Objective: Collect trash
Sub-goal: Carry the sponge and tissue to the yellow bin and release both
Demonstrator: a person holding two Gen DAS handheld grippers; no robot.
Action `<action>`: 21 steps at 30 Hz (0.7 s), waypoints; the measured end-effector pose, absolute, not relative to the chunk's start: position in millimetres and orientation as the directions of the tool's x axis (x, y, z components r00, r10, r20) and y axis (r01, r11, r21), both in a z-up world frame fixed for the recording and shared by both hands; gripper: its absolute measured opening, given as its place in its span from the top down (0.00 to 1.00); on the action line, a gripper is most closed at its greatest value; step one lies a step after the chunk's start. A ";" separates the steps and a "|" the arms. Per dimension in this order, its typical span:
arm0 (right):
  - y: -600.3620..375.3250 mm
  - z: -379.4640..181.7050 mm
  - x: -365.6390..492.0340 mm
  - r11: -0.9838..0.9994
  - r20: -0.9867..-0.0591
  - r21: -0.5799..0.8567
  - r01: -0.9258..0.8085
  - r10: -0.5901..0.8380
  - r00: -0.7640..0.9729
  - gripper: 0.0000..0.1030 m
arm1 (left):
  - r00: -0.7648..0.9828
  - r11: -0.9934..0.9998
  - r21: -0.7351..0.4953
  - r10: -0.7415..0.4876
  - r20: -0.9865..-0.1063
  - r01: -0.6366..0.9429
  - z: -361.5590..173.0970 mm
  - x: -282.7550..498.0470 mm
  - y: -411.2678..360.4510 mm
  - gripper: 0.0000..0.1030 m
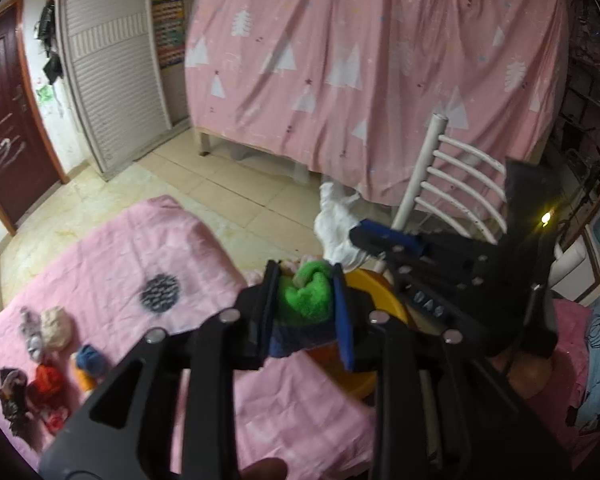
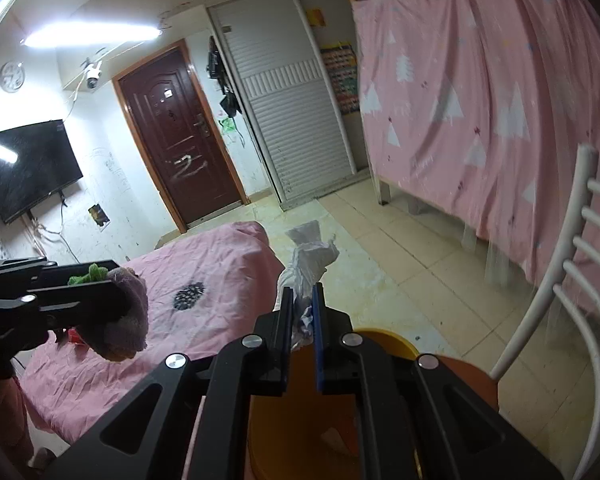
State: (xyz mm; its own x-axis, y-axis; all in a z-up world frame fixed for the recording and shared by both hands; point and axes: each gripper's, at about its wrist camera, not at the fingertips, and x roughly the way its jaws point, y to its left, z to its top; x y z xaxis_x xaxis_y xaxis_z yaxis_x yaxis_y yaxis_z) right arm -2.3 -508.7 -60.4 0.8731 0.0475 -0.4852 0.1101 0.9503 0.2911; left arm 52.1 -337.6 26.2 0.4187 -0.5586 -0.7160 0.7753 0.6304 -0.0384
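Observation:
My left gripper (image 1: pixel 305 280) is shut on a green and blue wad of cloth (image 1: pixel 306 300), held above the rim of a yellow bin (image 1: pixel 374 296). In the right wrist view the left gripper (image 2: pixel 100 284) holds this wad (image 2: pixel 130 320) at the left. My right gripper (image 2: pixel 303 300) is shut on a crumpled white paper (image 2: pixel 306 268) above the yellow bin (image 2: pixel 384 338). In the left wrist view the right gripper (image 1: pixel 364 236) and the white paper (image 1: pixel 338 228) show just beyond my fingers. Several small wads of trash (image 1: pixel 48 352) lie on the pink-covered table (image 1: pixel 140 264) at the left.
A white slatted chair (image 1: pixel 452 184) stands beside the bin. A pink curtain (image 1: pixel 380 60) hangs behind it over a tiled floor (image 1: pixel 228 184). A brown door (image 2: pixel 176 136), a white louvred wardrobe (image 2: pixel 292 120) and a wall television (image 2: pixel 28 168) are farther back.

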 end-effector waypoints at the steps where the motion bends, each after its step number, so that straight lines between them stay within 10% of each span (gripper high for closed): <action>1: -511.7 -64.0 -1.2 0.948 -0.495 0.297 0.117 0.047 0.868 0.97 | 0.414 0.628 -0.039 -0.557 -0.720 0.777 25.4 52.9 -345.0 0.61; 14: -520.8 -77.6 8.0 0.938 -0.543 0.295 0.181 0.009 0.839 0.93 | 0.433 0.648 -0.048 -0.560 -0.706 0.760 31.4 61.0 -343.4 0.46; 21: -505.6 -70.6 11.8 0.946 -0.535 0.274 0.176 -0.002 0.845 0.34 | 0.461 0.692 -0.085 -0.561 -0.688 0.717 40.5 73.3 -301.0 0.46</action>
